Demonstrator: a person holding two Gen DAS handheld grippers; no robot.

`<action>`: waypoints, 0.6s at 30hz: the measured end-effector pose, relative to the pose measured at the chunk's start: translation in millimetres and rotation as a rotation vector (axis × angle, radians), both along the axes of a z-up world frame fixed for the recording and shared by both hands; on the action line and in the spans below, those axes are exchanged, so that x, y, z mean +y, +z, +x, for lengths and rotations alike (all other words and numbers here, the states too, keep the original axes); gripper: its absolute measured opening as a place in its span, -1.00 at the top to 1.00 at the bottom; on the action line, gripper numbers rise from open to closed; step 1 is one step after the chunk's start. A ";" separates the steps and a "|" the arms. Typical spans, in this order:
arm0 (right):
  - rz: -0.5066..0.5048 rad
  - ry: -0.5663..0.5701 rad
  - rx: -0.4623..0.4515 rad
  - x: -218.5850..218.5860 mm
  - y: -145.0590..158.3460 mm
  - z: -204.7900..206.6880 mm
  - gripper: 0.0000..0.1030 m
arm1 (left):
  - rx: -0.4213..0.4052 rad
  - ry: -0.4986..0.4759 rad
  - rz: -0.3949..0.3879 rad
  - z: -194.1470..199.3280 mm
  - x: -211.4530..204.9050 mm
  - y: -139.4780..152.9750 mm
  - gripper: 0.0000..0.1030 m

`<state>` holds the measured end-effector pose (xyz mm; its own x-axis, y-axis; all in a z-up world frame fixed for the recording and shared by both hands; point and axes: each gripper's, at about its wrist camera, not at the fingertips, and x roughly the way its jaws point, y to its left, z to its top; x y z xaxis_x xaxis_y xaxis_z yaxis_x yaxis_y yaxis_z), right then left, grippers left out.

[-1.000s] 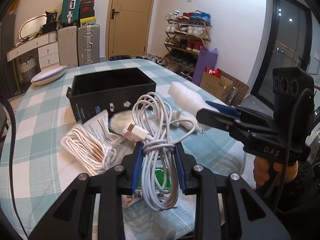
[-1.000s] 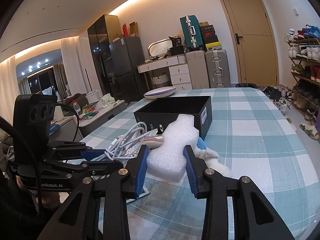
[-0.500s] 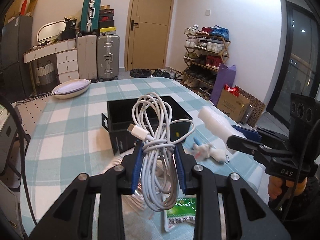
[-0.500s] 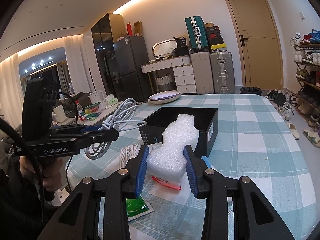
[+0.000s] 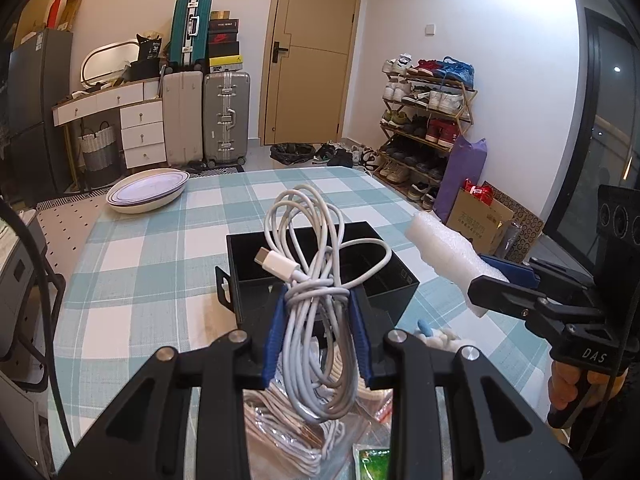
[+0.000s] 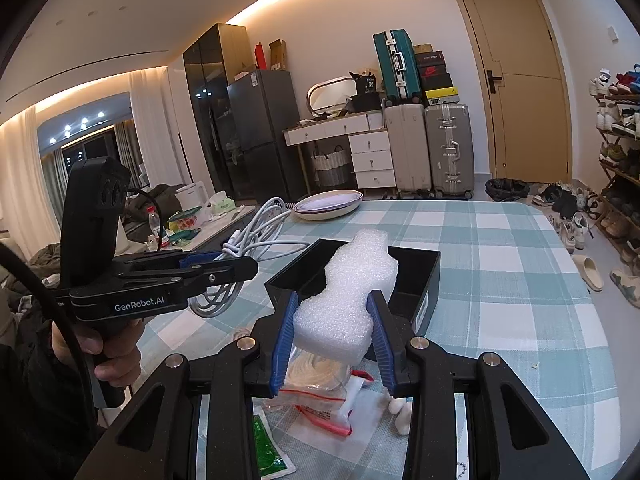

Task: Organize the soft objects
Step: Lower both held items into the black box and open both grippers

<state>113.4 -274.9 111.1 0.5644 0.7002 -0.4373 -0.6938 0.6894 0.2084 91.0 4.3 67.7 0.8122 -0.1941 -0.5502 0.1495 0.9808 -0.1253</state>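
Observation:
My left gripper (image 5: 318, 300) is shut on a coiled white charging cable (image 5: 320, 276), held above the table just in front of the open black box (image 5: 394, 292). From the right wrist view the same cable (image 6: 248, 248) sticks out of the left gripper (image 6: 244, 266) to the left of the box (image 6: 426, 304). My right gripper (image 6: 332, 300) is shut on a white foam block (image 6: 348, 292) that hangs over the box's near edge. In the left wrist view the foam block (image 5: 444, 250) juts from the right gripper (image 5: 486, 280) at the right.
Under the grippers lie a clear bag of white cord (image 5: 296, 436), a red-sealed bag (image 6: 320, 396), a green packet (image 6: 264, 444) and a small white toy (image 5: 436, 336). A stack of plates (image 5: 148, 190) sits at the table's far left. Suitcases, drawers and a shoe rack stand beyond.
Both grippers have risen and moved toward the black box with their loads still gripped. The box now sits right behind the cable, and the foam hangs over the box's edge.

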 end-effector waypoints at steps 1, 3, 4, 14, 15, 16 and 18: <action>-0.001 -0.001 0.002 1.2 -0.5 2.3 0.30 | 0.003 0.001 0.001 3.2 0.5 -0.5 0.44; -0.003 0.002 0.010 5.3 -1.6 7.6 0.30 | 0.009 0.002 0.004 9.8 1.3 -0.8 0.44; -0.004 0.002 0.014 7.0 -2.2 10.1 0.30 | 0.011 0.004 0.004 12.4 1.6 -1.3 0.44; -0.019 0.002 0.060 23.7 -8.8 33.3 0.30 | 0.047 0.007 0.010 39.4 3.1 -8.3 0.44; -0.020 0.001 0.065 25.2 -9.9 36.6 0.30 | 0.051 0.006 0.010 41.5 3.5 -9.6 0.44; -0.021 -0.001 0.068 26.3 -10.8 38.8 0.30 | 0.054 0.005 0.010 44.2 3.5 -11.1 0.44; -0.024 -0.003 0.077 28.7 -13.0 44.8 0.30 | 0.063 0.003 0.014 49.0 2.8 -13.4 0.44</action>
